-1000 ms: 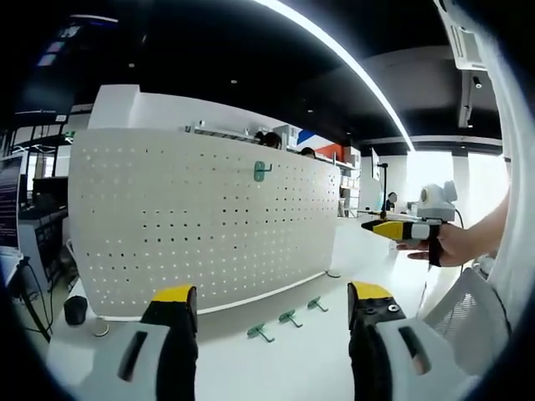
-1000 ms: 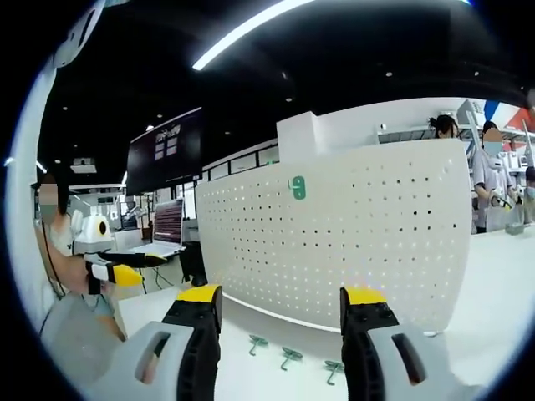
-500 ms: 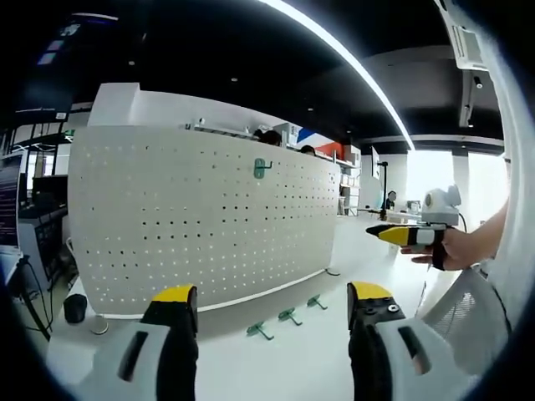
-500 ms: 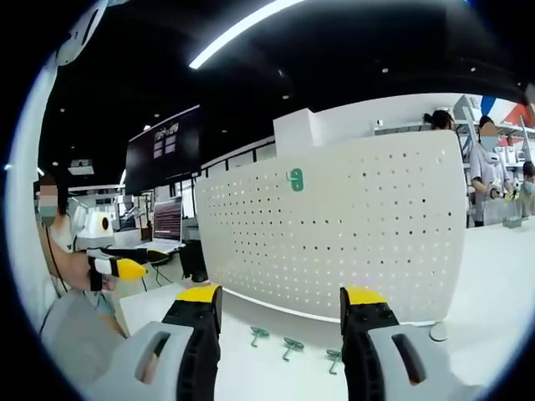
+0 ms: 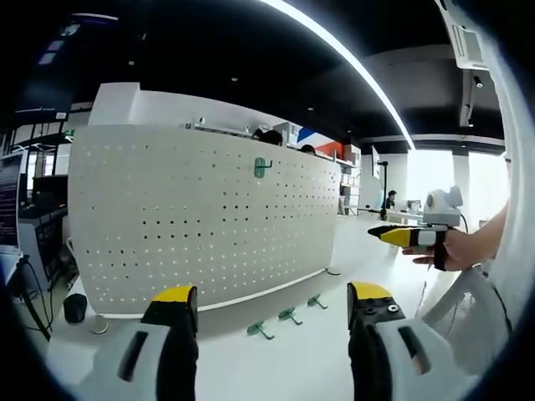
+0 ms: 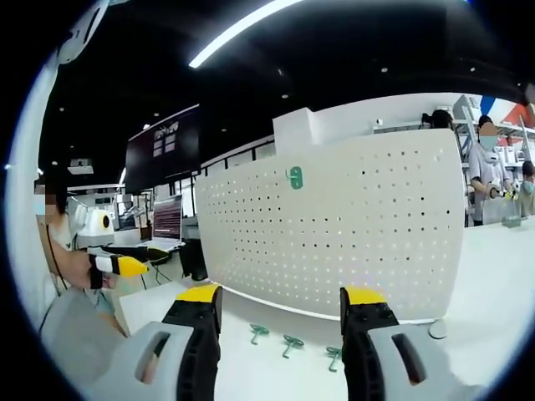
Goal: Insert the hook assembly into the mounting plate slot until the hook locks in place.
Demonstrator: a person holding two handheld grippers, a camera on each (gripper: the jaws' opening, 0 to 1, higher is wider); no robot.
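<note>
A white pegboard mounting plate [image 5: 201, 217] [image 6: 351, 234] stands upright on the white table. One green hook [image 5: 262, 169] [image 6: 294, 177] hangs near its top edge. Three more green hooks lie on the table at its foot [image 5: 287, 317] [image 6: 291, 343]. My left gripper [image 5: 272, 313] is open with nothing between its yellow-tipped jaws, held back from the board. My right gripper [image 6: 280, 313] is open and empty too. The right gripper [image 5: 405, 236] comes into the left gripper view from the right, held in a hand. The left gripper [image 6: 117, 266] shows at the left of the right gripper view.
A round dark object [image 5: 75, 309] and a cable lie at the board's left end. A dark screen [image 6: 165, 150] hangs at the back, with a laptop [image 6: 165, 225] below it. People [image 6: 489, 171] stand behind the board. A mesh chair back [image 5: 472, 322] is at the right.
The right gripper view has shifted slightly, so the board sits a bit higher and nearer. In the left gripper view, the other gripper has drifted a little right and down. Both grippers stay open.
</note>
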